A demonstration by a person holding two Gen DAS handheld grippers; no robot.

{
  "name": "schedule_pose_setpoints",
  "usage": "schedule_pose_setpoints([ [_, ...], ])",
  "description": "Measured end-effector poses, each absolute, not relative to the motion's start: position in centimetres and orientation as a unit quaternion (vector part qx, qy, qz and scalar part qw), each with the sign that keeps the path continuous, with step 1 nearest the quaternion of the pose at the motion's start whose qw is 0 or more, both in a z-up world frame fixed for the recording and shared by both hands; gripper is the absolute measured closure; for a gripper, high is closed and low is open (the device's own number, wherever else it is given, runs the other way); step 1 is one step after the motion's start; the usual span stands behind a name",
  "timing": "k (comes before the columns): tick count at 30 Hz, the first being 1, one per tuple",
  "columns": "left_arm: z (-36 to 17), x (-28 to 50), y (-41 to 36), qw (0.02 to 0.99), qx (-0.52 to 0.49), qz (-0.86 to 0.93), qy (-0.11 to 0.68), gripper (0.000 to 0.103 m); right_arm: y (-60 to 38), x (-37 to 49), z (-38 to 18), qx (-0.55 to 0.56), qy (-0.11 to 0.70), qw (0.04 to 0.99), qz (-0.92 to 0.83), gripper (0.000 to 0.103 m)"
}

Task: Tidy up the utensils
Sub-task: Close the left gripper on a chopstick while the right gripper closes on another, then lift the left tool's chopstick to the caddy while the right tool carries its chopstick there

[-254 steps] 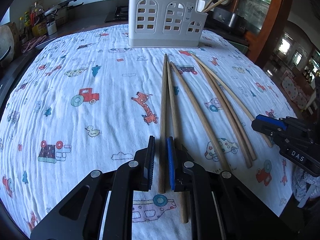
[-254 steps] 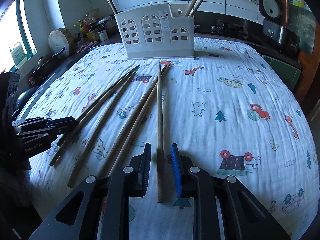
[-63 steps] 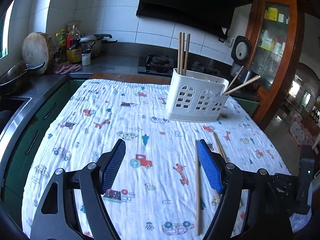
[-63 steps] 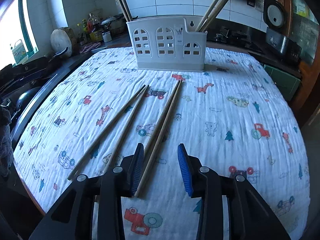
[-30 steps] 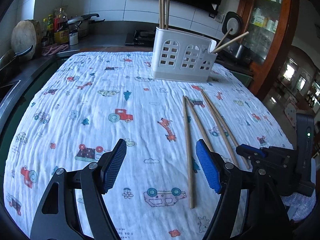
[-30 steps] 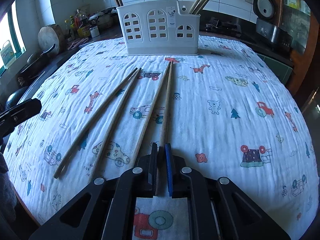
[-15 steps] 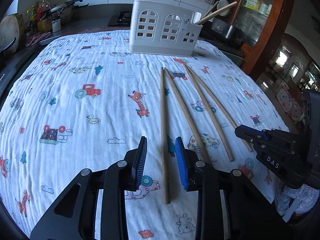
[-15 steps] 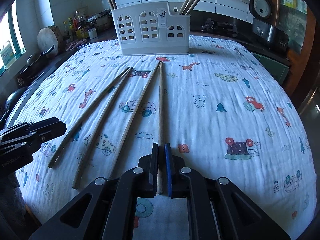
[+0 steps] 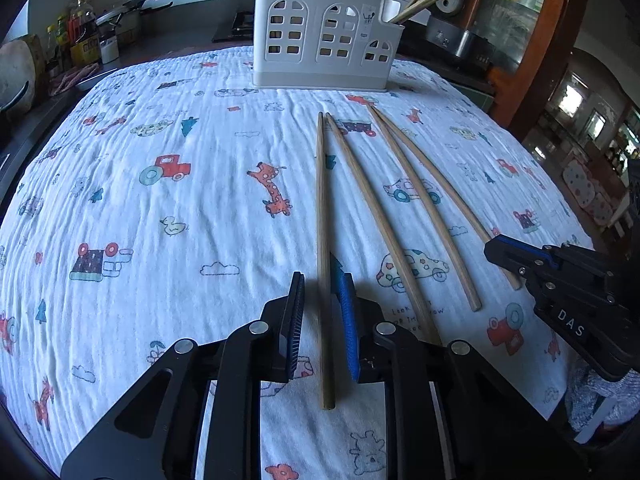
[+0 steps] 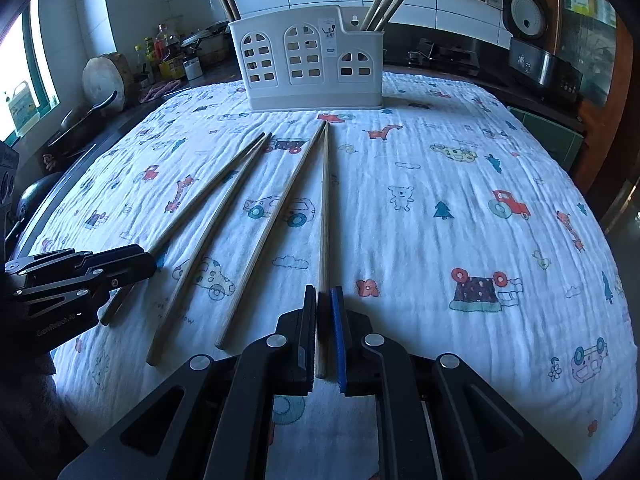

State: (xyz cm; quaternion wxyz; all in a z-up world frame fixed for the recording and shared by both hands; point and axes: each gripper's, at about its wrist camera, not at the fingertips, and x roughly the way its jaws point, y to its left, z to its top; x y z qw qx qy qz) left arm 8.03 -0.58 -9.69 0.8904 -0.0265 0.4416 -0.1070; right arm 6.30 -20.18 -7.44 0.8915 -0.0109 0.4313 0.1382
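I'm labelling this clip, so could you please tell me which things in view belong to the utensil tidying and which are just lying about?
Part of the job:
- four chopsticks on the cloth
- white utensil caddy
- left tongs, closing around the leftmost chopstick
- right tongs, shut on the rightmost chopstick

Just lying about:
- rice cooker
- bottles
- round wooden board

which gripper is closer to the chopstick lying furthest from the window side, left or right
Right. The right gripper is shut on that chopstick near its end. The left gripper is closing around the chopstick at the opposite edge of the row.
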Motion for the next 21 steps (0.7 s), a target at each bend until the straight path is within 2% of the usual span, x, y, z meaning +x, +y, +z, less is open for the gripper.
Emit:
schedule_pose_setpoints([
  [8,-9.5,7.9,-1.5,0.892,0.008,-0.088,0.444,0.088,-20.2,6.1,-7.5,-0.013,0.426,0.893,0.142,0.095],
  [11,-9.5,8.0,-1.5,0.891,0.008,-0.087,0.445,0.092,-20.1,6.1,-7.5,-0.016,0.425,0.894,0.142,0.095],
  [12,-9.4,8.1,-1.4,0.89,0.006,-0.089,0.447,0.097,-20.1,6.1,-7.5,-0.016,0.425,0.894,0.142,0.096],
  [21,-7.2,7.9,-0.8,0.897,-0.012,-0.108,0.429,0.097,-20.6,5.8,-5.7,-0.013,0.407,0.902,0.145,0.096],
])
